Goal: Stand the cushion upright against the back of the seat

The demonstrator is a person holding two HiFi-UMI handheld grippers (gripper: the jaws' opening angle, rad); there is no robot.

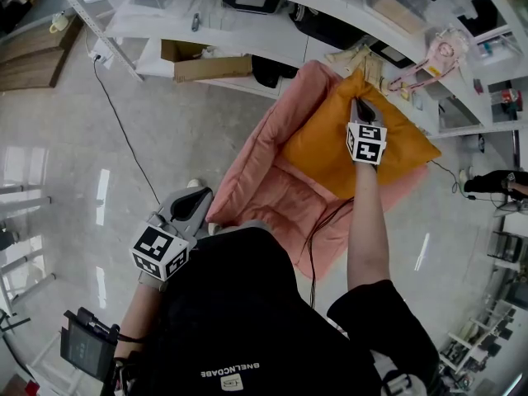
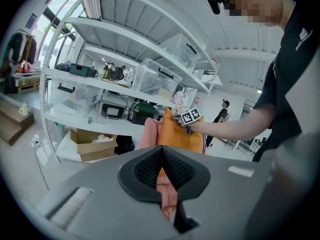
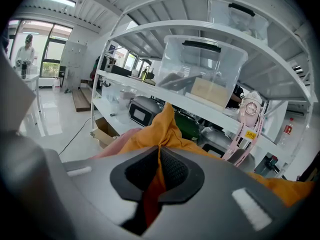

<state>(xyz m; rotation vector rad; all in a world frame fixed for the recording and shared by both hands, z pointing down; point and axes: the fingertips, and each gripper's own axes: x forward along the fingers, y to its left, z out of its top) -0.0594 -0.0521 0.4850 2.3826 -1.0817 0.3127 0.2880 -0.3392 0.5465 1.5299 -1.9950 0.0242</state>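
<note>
An orange cushion (image 1: 330,151) lies tilted on the pink padded seat (image 1: 272,196), with its top corner up near the seat's back. My right gripper (image 1: 360,104) is shut on that top corner. In the right gripper view, orange fabric (image 3: 150,136) bunches up between the closed pads (image 3: 172,169). My left gripper (image 1: 198,198) hangs shut by the seat's front left edge, apart from the cushion. The left gripper view looks past the shut left gripper (image 2: 161,156) at the cushion (image 2: 175,134), the seat (image 2: 149,133) and the right gripper (image 2: 176,118).
White shelving (image 1: 247,7) with bins and appliances runs behind the seat. An open cardboard box (image 1: 206,63) sits on its lowest shelf. A black cable (image 1: 124,130) trails over the glossy floor, and another (image 1: 318,229) crosses the seat's front. Clear plastic bins (image 3: 205,69) fill upper shelves.
</note>
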